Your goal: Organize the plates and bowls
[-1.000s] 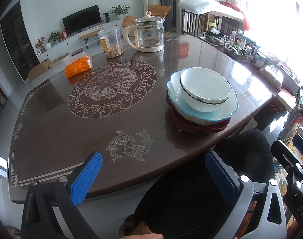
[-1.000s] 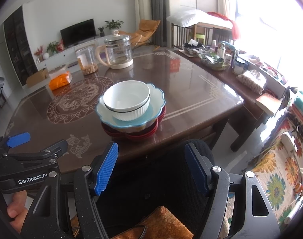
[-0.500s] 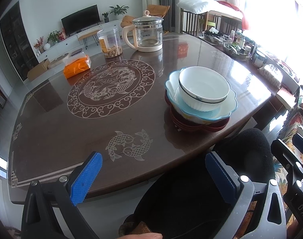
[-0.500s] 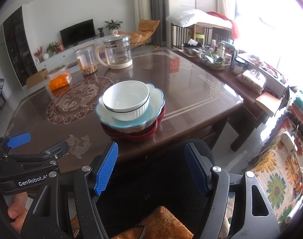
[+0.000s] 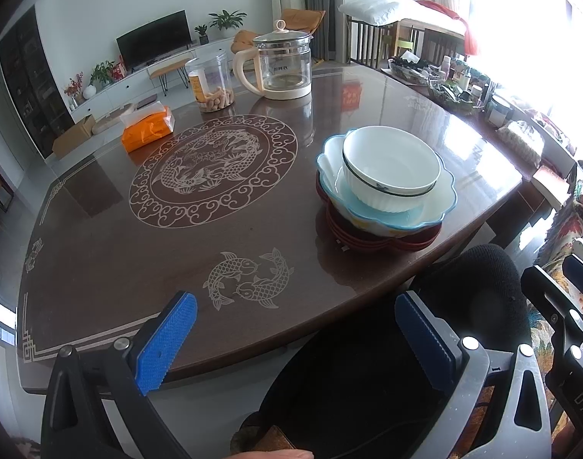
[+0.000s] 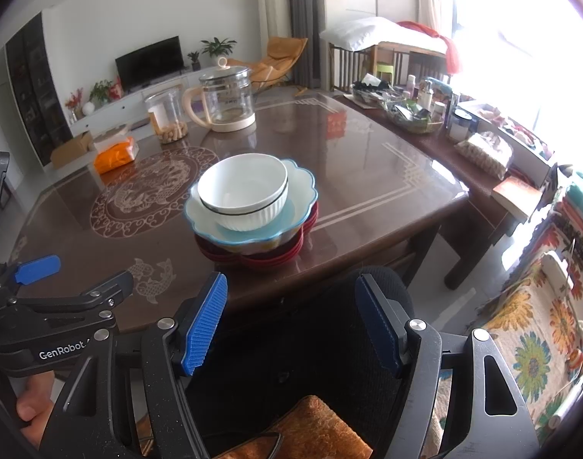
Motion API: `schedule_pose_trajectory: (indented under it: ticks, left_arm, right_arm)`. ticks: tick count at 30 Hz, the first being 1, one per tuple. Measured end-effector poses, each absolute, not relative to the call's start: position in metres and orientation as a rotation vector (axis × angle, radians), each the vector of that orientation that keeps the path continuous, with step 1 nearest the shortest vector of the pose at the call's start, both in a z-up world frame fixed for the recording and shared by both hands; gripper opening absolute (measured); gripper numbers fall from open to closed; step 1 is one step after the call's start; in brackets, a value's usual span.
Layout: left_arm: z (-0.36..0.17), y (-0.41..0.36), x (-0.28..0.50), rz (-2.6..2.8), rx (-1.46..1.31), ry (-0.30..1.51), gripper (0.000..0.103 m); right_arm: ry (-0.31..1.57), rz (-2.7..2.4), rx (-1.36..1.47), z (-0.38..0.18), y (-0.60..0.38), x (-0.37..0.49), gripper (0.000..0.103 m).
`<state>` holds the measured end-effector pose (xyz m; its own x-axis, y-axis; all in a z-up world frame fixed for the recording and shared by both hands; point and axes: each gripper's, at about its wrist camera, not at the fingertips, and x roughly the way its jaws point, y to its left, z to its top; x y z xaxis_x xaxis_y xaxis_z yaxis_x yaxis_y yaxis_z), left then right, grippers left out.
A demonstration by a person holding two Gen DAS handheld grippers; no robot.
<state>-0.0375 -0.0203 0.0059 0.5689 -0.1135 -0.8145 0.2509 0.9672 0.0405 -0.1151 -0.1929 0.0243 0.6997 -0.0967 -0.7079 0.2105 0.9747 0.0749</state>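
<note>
A white ribbed bowl [image 5: 391, 168] sits inside a scalloped light-blue bowl [image 5: 433, 210], which rests on stacked dark red plates [image 5: 368, 243] near the table's front right edge. The same stack shows in the right wrist view: the white bowl [image 6: 243, 191], the blue bowl [image 6: 299, 195], the red plates [image 6: 253, 258]. My left gripper [image 5: 295, 329] is open and empty, held back over the table's near edge, left of the stack. My right gripper [image 6: 291, 321] is open and empty, held off the table in front of the stack.
On the dark brown table [image 5: 119, 260] stand a glass kettle [image 5: 281, 65], a clear jar of nuts [image 5: 211, 82] and an orange tissue pack [image 5: 147, 128] at the far side. A cluttered side table [image 6: 425, 114] stands to the right. A black chair back [image 6: 348, 329] lies below the grippers.
Both views shift only slightly; the stack and both open grippers stay as they were.
</note>
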Motion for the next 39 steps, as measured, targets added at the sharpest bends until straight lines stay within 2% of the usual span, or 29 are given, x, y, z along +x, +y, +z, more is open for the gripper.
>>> schedule_pose_trajectory:
  ticks: [39]
  left_arm:
    - [0.0066, -0.0268, -0.037, -0.233, 0.162, 0.943, 0.103]
  right_arm:
    - [0.777, -0.172, 0.157, 0.0242, -0.1937, -0.1158, 0.073]
